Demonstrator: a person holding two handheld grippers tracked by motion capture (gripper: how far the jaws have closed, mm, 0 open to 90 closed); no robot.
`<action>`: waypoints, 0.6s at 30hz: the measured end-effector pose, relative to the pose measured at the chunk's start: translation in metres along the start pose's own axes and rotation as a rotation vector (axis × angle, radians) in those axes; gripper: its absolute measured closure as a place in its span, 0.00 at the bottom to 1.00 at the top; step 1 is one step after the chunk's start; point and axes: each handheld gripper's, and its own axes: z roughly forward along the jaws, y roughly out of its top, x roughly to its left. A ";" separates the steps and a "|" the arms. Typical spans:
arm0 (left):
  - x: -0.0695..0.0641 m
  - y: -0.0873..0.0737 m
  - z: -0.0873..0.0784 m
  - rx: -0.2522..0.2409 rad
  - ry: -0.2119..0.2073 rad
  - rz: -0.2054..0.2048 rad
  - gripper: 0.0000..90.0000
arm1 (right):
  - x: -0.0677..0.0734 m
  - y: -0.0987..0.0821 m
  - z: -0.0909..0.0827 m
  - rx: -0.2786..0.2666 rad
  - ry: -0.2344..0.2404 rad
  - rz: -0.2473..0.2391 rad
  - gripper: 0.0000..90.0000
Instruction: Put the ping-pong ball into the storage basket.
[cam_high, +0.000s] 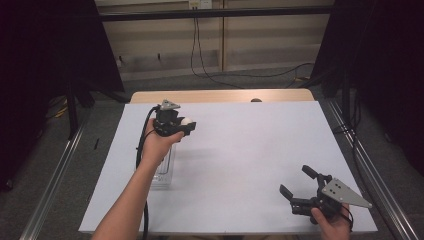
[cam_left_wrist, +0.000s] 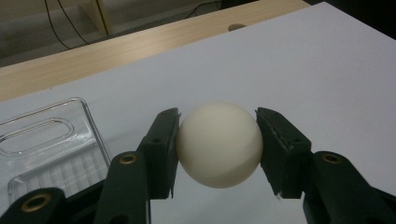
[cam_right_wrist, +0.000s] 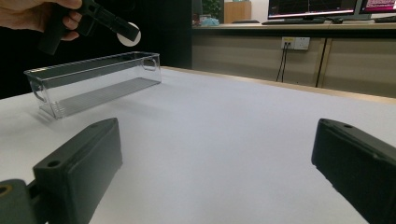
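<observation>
Your left gripper, centre frame in its own view, clamps a white ball above the clear tray at lower left. Your right gripper, lower right of the high view, gapes wide, empty.

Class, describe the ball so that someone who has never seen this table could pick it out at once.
Start at the white table, then find the clear plastic bin at its left side. Above the bin's far end, the left hand-held gripper clamps a ball. It is the one round, cream-white, matte thing among black jaws and see-through plastic.
</observation>
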 end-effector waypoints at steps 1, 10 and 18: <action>0.000 0.000 0.000 -0.001 0.000 0.000 0.57 | 0.000 0.000 0.000 -0.001 -0.003 0.001 0.01; 0.004 -0.001 -0.004 -0.004 0.004 -0.002 0.57 | 0.000 0.000 0.000 0.000 -0.002 0.000 0.01; 0.007 -0.002 -0.008 -0.013 0.013 -0.013 0.57 | 0.001 0.000 0.000 0.001 -0.002 -0.003 0.01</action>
